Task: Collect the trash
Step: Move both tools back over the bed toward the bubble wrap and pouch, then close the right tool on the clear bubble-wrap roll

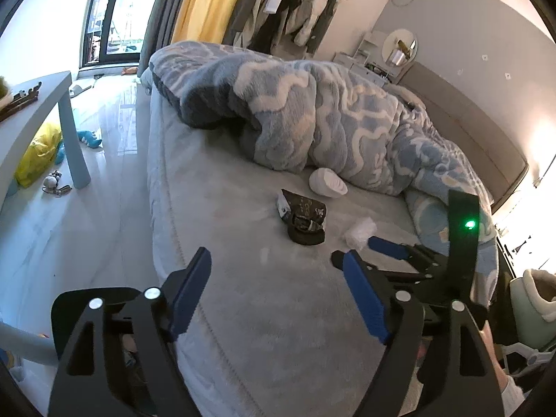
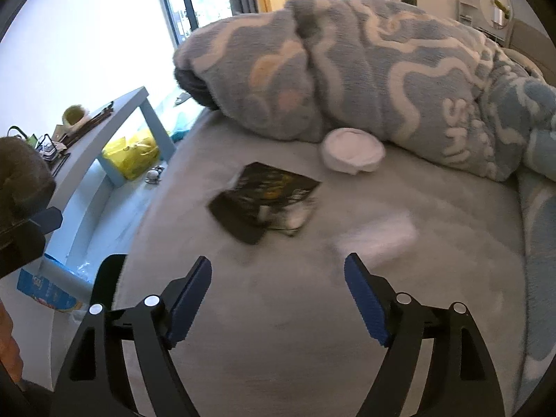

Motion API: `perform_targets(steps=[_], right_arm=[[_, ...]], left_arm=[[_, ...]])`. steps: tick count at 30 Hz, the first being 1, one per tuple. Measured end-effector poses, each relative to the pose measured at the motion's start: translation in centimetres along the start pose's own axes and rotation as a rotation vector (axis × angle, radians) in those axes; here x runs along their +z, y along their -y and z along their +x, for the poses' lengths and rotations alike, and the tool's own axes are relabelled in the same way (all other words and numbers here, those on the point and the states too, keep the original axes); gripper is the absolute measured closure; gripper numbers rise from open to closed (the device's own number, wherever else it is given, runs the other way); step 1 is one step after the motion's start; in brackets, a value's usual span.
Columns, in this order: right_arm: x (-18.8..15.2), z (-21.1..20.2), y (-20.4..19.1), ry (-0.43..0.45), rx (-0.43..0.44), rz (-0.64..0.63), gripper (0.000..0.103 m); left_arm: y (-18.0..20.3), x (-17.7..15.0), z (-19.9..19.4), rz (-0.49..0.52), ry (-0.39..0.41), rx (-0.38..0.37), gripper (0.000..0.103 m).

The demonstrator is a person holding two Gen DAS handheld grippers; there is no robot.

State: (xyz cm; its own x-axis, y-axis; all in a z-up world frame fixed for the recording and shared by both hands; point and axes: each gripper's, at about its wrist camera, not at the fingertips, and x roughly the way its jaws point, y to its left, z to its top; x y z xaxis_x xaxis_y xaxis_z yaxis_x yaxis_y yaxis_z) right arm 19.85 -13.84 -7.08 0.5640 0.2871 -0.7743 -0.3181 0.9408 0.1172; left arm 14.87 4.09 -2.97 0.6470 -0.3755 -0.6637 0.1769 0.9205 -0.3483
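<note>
- Black snack wrapper [image 1: 303, 216] lies crumpled mid-bed on the grey sheet [image 1: 243, 312]; a clear plastic scrap [image 1: 359, 231] sits just right of it, a white wad [image 1: 328, 181] beyond, against the blue blanket [image 1: 330, 118].
- Left gripper [image 1: 278, 292]: jaws apart, nothing between them, short of the wrapper.
- Right gripper [image 2: 278, 299]: jaws apart, empty, lined up nearer the plastic scrap [image 2: 377, 239].
- Risk: the two grippers sit close together; both closing in on the same small patch could clash.
- Risk: the plastic scrap is thin and flat, so pads may pinch sheet fabric instead.
- Risk: the wrapper is light and slick, so a nudge may slide it away.
- Right wrist view is smeared, so aim is uncertain.
</note>
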Motion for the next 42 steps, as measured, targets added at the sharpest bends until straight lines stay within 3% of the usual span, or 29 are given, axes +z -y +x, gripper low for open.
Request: perform_targets(steps=[10, 30, 31, 32, 34, 42], right_arm=[[0.7, 0.9, 3.6, -0.025, -0.035, -0.021, 0.013], [1.5, 4.4, 6.9, -0.092, -0.062, -0.094, 0.012], [1.5, 4.5, 6.9, -0.091, -0.073, -0.106, 0.014], [1.5, 4.6, 6.9, -0.089, -0.074, -0.110, 0.025], [1.7, 4.9, 7.1, -0.092, -0.060, -0.104, 0.034], [2.9, 4.2, 8.3, -0.051, -0.053, -0.080, 0.036]], left_arm=[[1.5, 0.3, 4.6, 0.018, -0.055, 0.021, 0.014], [2.9, 0.3, 10.9, 0.148, -0.147, 0.059, 0.012], [2.9, 0.4, 11.1, 0.147, -0.144, 0.061, 0.012], [2.9, 0.5, 11.3, 0.147, -0.143, 0.060, 0.012], [2.9, 0.6, 11.9, 0.142, -0.149, 0.051, 0.012], [3.9, 0.7, 13.2, 0.202, -0.156, 0.065, 0.018]])
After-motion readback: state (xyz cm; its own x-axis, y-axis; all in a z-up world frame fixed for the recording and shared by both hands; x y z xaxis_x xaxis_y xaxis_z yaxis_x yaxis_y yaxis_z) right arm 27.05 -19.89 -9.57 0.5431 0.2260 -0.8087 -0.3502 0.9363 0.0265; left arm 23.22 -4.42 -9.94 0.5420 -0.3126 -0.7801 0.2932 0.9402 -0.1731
